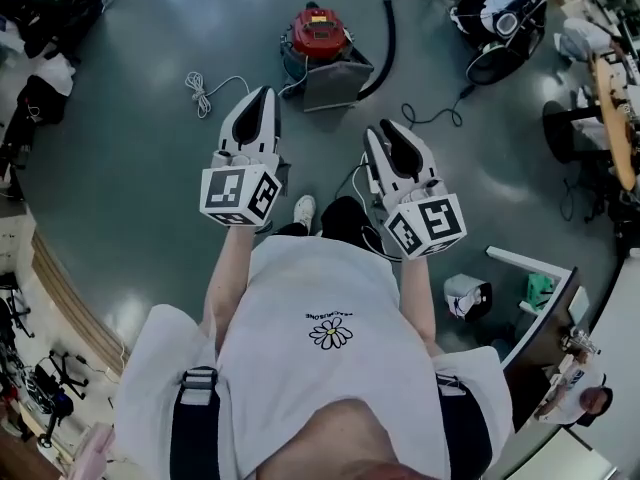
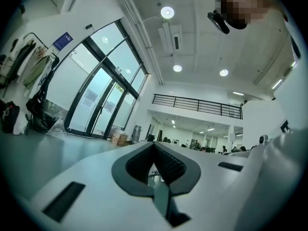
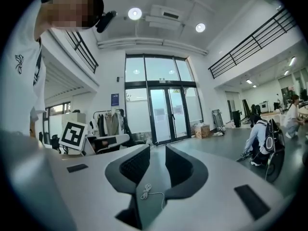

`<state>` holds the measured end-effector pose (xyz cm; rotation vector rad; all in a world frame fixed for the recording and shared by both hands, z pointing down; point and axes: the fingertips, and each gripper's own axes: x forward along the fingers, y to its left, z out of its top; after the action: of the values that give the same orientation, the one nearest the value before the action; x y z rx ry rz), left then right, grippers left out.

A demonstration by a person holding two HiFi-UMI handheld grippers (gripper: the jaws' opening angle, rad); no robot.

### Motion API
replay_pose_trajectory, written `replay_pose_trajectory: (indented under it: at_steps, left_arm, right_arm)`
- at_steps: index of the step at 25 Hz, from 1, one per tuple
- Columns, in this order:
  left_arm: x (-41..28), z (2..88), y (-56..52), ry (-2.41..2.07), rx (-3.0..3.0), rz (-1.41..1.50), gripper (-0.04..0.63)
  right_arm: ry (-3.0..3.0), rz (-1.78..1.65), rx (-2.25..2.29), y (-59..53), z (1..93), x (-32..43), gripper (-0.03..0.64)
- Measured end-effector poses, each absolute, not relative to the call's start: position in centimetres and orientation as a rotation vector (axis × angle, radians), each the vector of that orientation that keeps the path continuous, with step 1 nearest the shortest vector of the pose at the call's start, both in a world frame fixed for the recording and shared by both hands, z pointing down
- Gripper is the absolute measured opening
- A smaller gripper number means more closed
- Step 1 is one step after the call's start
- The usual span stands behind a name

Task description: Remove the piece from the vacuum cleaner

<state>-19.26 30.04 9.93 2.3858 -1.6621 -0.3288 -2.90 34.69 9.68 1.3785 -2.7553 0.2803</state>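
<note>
Vacuum cleaner [image 1: 320, 33] small on floor [image 1: 150, 168], its separate parts hard to distinguish

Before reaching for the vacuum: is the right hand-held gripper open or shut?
Open. The right gripper view shows the right hand-held gripper with jaws apart, holding nothing; a white cord lies beyond the gap.

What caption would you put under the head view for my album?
A person holds the left gripper and right gripper toward a red vacuum cleaner.
</note>
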Motion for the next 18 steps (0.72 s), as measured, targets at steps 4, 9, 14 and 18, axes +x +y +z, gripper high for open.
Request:
replay_pose_trajectory:
  at_steps: [4, 9, 14, 18]
  left_arm:
    - [-18.2, 10.4, 26.0, -1.668, 2.389, -0.292, 0.003]
    - [-16.3, 11.3, 19.7, -1.690, 2.380, -0.264, 0.002]
    - [-13.1, 11.3, 10.5, -1.699, 2.426, -0.190, 0.003]
    - [-10.4, 11.2, 3.8, -1.707, 2.471, -0.107, 0.003]
  right_arm:
    - [-2.738, 0.308, 1.295, 30.8, 11.3, -2.4, 0.086]
    - [-2.779, 0.322, 1.061, 24.7, 13.5, -2.9, 0.086]
    - [-2.795, 0.234, 1.011, 14.9, 13.7, -1.3, 0.086]
    - [-2.800, 0.195, 0.923, 8.0, 13.7, 0.8, 0.086]
